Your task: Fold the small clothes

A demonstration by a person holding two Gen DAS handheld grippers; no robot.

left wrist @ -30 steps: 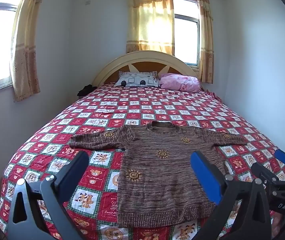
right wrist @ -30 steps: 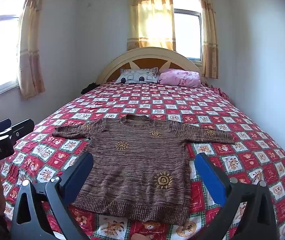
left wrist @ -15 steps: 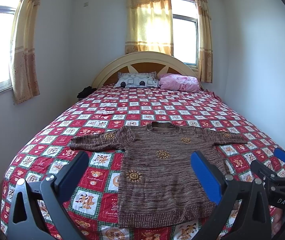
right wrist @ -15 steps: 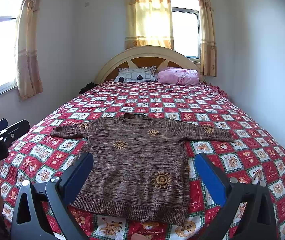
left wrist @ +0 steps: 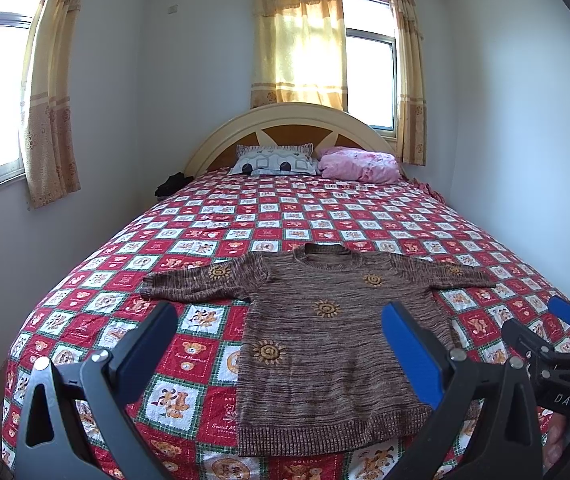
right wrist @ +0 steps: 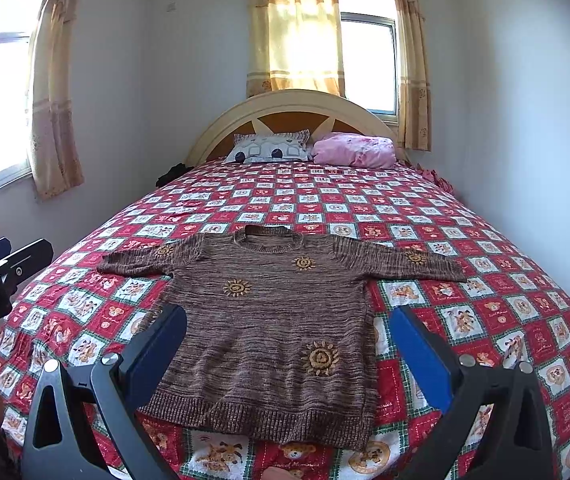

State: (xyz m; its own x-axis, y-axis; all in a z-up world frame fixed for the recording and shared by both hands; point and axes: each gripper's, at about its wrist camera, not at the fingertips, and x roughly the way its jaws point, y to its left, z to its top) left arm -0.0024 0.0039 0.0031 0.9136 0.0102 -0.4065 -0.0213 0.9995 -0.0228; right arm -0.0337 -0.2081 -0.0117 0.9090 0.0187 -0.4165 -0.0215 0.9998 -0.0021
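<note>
A small brown knit sweater (left wrist: 325,332) with yellow sun patches lies flat, front up, sleeves spread, near the foot of the bed; it also shows in the right wrist view (right wrist: 281,320). My left gripper (left wrist: 279,344) is open and empty, held above the sweater's lower left part. My right gripper (right wrist: 287,344) is open and empty, held above the sweater's hem. The right gripper shows at the right edge of the left wrist view (left wrist: 545,328). The left gripper shows at the left edge of the right wrist view (right wrist: 9,256).
The bed has a red and white checked quilt (left wrist: 285,216) and a cream arched headboard (left wrist: 285,120). A patterned pillow (left wrist: 273,162) and a pink bundle (left wrist: 361,164) lie at the head. Walls flank both sides; curtained windows stand behind and left.
Both grippers have drifted slightly, with the view tilting a little. The sweater has not moved and both grippers stay open.
</note>
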